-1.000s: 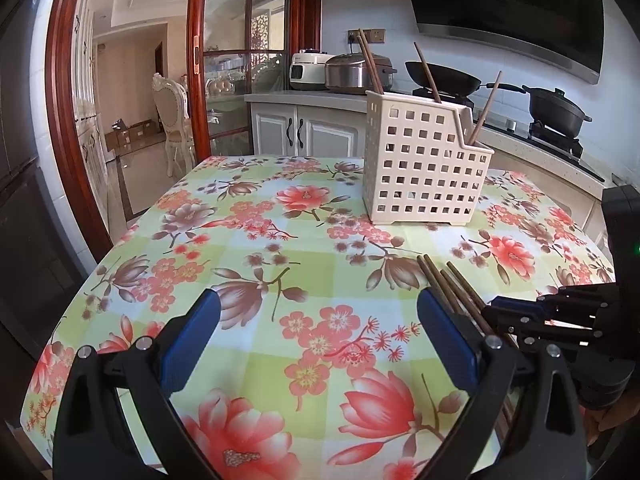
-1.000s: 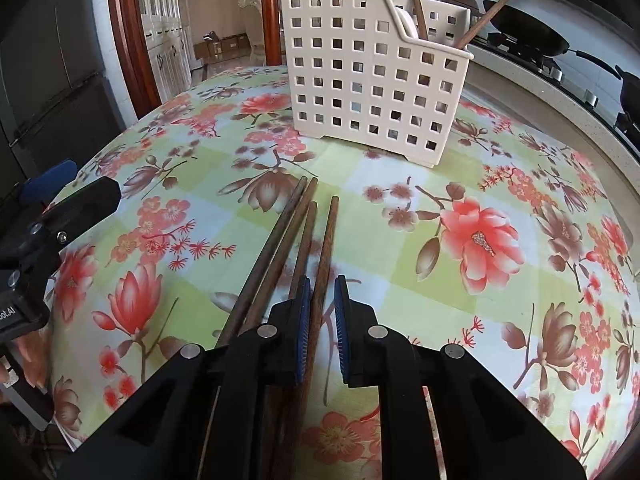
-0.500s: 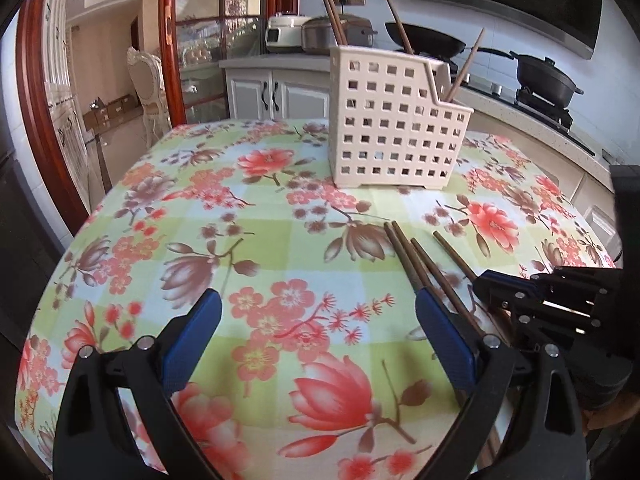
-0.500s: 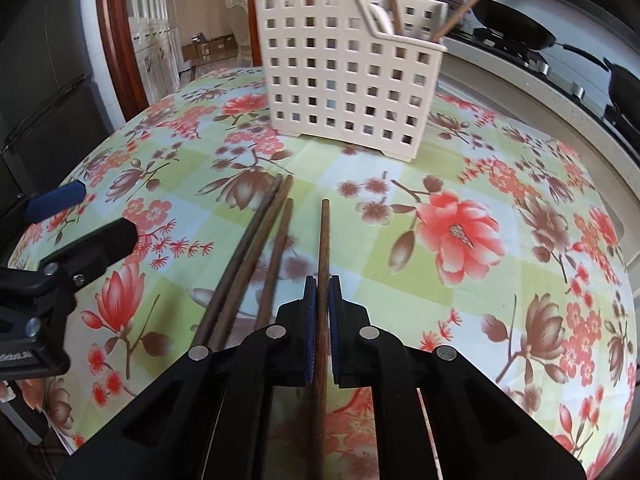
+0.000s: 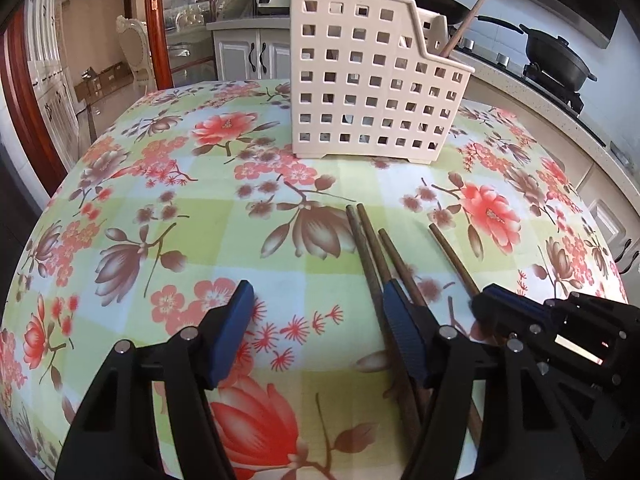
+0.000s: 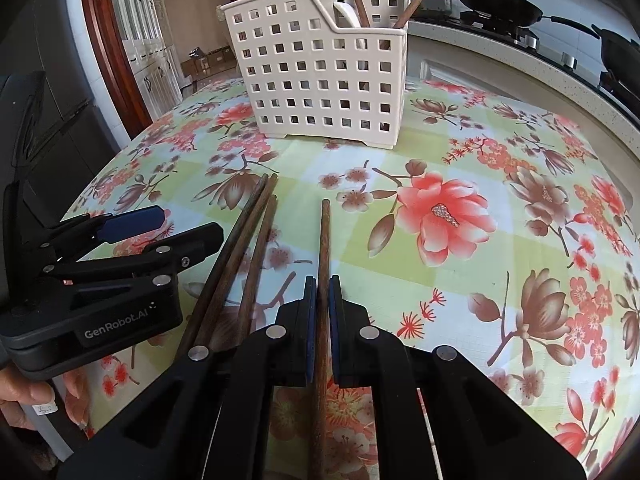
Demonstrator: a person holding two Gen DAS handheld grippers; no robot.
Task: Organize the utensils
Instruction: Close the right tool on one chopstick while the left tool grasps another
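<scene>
1. The table (image 6: 500, 216), under a floral cloth, fills both views.
2. A cream perforated utensil caddy (image 6: 320, 76) stands toward its far edge, with chopsticks and a white spoon upright inside.
3. The left gripper (image 5: 316, 332) has just been narrowing; its jaws remain apart with only cloth between, and its right finger lies over three loose chopsticks (image 5: 372, 248).
4. The right gripper (image 6: 322, 300) is pinched on a single wooden chopstick (image 6: 325, 232) near the table's near edge, just beside the three.

Right gripper (image 6: 322, 292) jaws clamped on one chopstick (image 6: 324, 240), three chopsticks (image 6: 244, 248) beside, white basket (image 6: 320, 80) beyond
</scene>
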